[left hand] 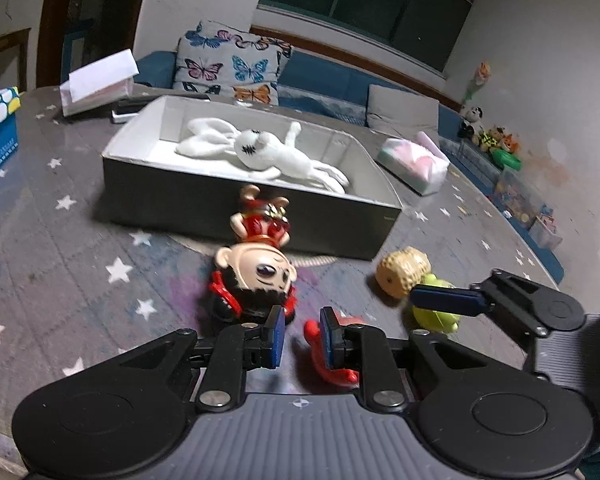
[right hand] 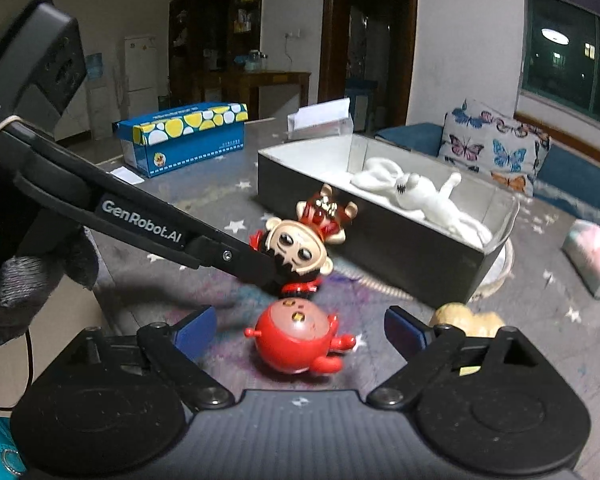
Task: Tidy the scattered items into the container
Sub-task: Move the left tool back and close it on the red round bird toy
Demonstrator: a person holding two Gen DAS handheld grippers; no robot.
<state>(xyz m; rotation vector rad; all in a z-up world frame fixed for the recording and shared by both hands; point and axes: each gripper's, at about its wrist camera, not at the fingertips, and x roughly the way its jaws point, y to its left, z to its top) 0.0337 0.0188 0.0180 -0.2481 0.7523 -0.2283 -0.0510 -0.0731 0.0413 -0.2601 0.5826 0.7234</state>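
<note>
A big-headed doll in red lies on the star-print tablecloth in front of the grey open box. A white plush rabbit lies inside the box. My left gripper stands narrowly open, its tip at the doll's dark hair, with only cloth showing between the pads. A round red toy lies between the wide-open fingers of my right gripper, untouched. Beside its right finger lies a yellow-headed green toy.
A blue tissue box with yellow spots and a white open carton stand behind the box. A pastel pack lies to its right. A gloved hand holds the left gripper. A sofa with a butterfly cushion lies beyond the table.
</note>
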